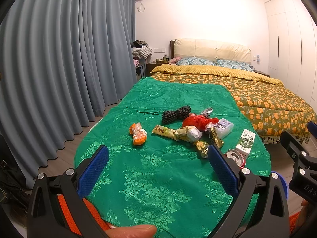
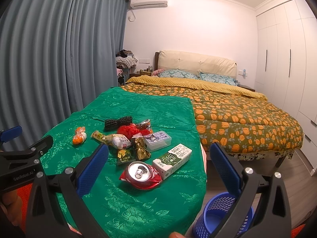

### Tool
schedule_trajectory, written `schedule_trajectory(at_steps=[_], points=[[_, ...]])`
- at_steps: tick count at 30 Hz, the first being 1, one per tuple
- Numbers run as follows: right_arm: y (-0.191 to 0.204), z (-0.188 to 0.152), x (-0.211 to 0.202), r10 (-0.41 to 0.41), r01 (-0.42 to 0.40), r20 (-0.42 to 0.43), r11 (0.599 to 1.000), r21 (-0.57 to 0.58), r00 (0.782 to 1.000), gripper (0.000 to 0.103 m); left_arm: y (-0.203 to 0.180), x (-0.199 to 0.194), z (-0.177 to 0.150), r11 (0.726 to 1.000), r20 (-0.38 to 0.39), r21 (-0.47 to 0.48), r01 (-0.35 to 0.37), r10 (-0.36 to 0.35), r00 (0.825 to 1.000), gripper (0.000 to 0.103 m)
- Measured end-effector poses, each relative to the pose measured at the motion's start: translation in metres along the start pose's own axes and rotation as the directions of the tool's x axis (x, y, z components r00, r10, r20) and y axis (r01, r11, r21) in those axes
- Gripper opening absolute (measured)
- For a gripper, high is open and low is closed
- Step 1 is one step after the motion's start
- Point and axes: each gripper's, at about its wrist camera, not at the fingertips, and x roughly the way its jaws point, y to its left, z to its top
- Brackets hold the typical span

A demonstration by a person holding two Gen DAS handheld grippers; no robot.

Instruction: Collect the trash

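"genrobot.ai" is printed on the left claw [image 2: 11, 136]'s body; the milk carton [image 2: 172, 160] bears chinese characters.

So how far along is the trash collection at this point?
Nothing looks done. The blue bin beside the table shows no trash in the part visible. Both the left gripper and right gripper are open and hold nothing. Left on the green cloth: crushed red can, milk carton, orange wrapper and the wrapper pile.

Can [image 2: 141, 175] beside carton [image 2: 172, 160] on table [image 2: 138, 208]; basket [image 2: 218, 214] below
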Motion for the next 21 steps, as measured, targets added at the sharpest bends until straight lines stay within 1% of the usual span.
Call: schedule_trajectory(at_steps=[21], points=[[-0.0002, 0.0, -0.0002, -0.001, 0.001, 0.001, 1.0, 0.003, 1.0, 0.099, -0.0014, -0.0012, -0.0004, 1.0, 0.005, 0.0, -0.005, 0.005, 1.0, 0.099]])
